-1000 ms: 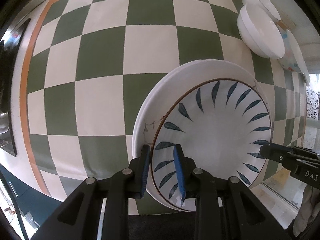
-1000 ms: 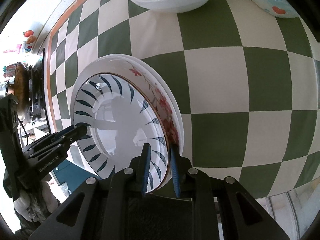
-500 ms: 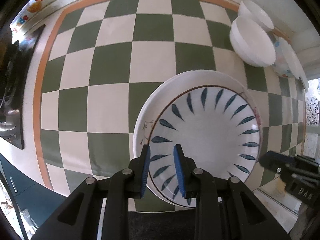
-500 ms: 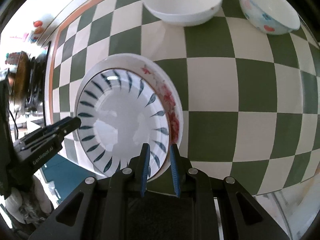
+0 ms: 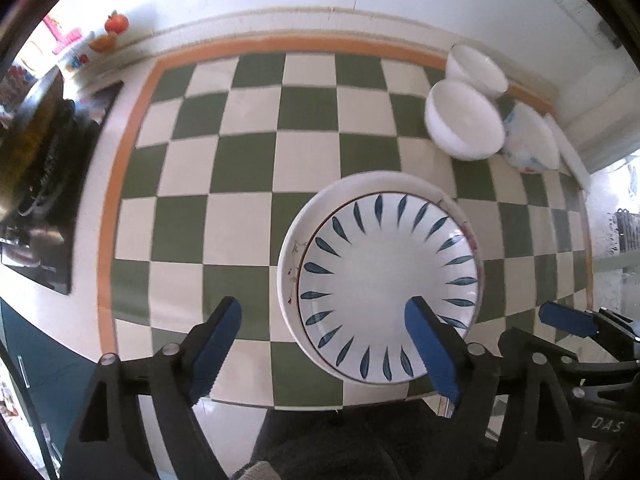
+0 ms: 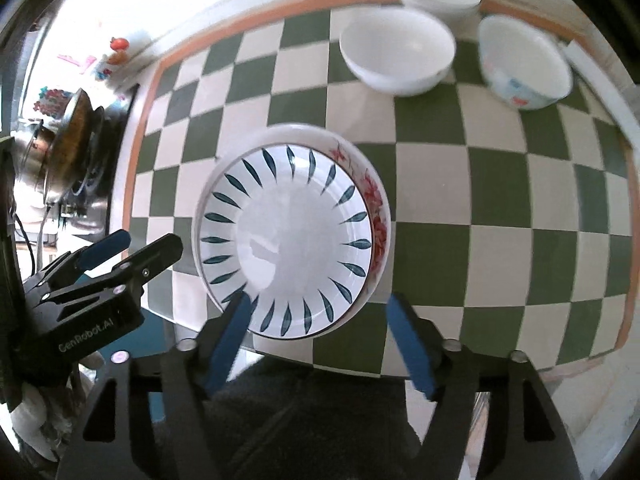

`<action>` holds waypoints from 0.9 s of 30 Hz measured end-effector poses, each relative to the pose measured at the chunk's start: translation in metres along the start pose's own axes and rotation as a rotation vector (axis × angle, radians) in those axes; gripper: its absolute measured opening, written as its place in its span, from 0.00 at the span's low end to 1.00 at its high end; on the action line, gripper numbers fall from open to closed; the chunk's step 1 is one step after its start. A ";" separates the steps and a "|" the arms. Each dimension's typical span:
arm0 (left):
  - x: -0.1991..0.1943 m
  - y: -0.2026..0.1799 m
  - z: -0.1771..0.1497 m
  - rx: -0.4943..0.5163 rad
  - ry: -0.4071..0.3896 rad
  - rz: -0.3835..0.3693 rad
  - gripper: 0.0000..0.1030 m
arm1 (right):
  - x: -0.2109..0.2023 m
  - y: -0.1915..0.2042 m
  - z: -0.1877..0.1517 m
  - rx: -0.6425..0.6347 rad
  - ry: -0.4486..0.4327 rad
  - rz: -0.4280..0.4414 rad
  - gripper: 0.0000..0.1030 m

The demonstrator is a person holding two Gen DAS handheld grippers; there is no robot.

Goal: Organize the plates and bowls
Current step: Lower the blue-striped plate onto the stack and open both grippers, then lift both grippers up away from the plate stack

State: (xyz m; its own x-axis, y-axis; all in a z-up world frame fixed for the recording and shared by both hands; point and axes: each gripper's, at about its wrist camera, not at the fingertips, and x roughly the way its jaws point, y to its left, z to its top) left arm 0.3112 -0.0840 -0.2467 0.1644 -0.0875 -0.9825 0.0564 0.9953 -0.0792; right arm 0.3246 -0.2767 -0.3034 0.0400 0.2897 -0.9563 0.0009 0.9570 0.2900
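Blue-leaf patterned white plate rests stacked on the floral-rimmed plate. Left gripper and right gripper jaws have just opened, empty. Lift clear vertically; approach bowls next.

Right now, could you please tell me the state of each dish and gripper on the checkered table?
Blue-leaf plate: stacked on the floral plate, released.
Floral plate: underneath, flat on the checkered table.
Two white bowls: upright, empty, unstacked.
Flowered bowl: upright, beside them.
Left gripper: jaws just opened, holding nothing.
Right gripper: jaws just opened, holding nothing.
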 end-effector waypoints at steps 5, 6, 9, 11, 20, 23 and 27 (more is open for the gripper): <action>-0.052 0.002 -0.015 0.031 -0.094 -0.020 0.89 | -0.047 0.016 -0.020 -0.010 -0.117 -0.068 0.81; -0.062 0.001 -0.020 0.042 -0.112 -0.027 0.92 | -0.058 0.019 -0.026 -0.006 -0.141 -0.076 0.82; -0.093 -0.001 -0.036 0.063 -0.165 -0.052 0.95 | -0.086 0.029 -0.047 0.002 -0.194 -0.090 0.84; -0.112 -0.003 -0.047 0.073 -0.200 -0.062 0.95 | -0.104 0.035 -0.063 0.006 -0.236 -0.097 0.84; -0.165 -0.006 -0.091 0.101 -0.292 -0.044 0.95 | -0.166 0.059 -0.127 0.011 -0.390 -0.131 0.86; -0.170 -0.004 -0.101 0.093 -0.297 -0.042 0.96 | -0.175 0.063 -0.142 0.011 -0.403 -0.135 0.86; -0.173 -0.002 -0.110 0.094 -0.301 -0.044 0.96 | -0.180 0.069 -0.158 0.006 -0.413 -0.138 0.87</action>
State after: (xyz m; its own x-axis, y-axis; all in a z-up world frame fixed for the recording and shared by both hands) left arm 0.1743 -0.0658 -0.0951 0.4427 -0.1524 -0.8836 0.1579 0.9833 -0.0905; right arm 0.1592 -0.2605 -0.1169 0.4359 0.1281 -0.8908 0.0405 0.9860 0.1616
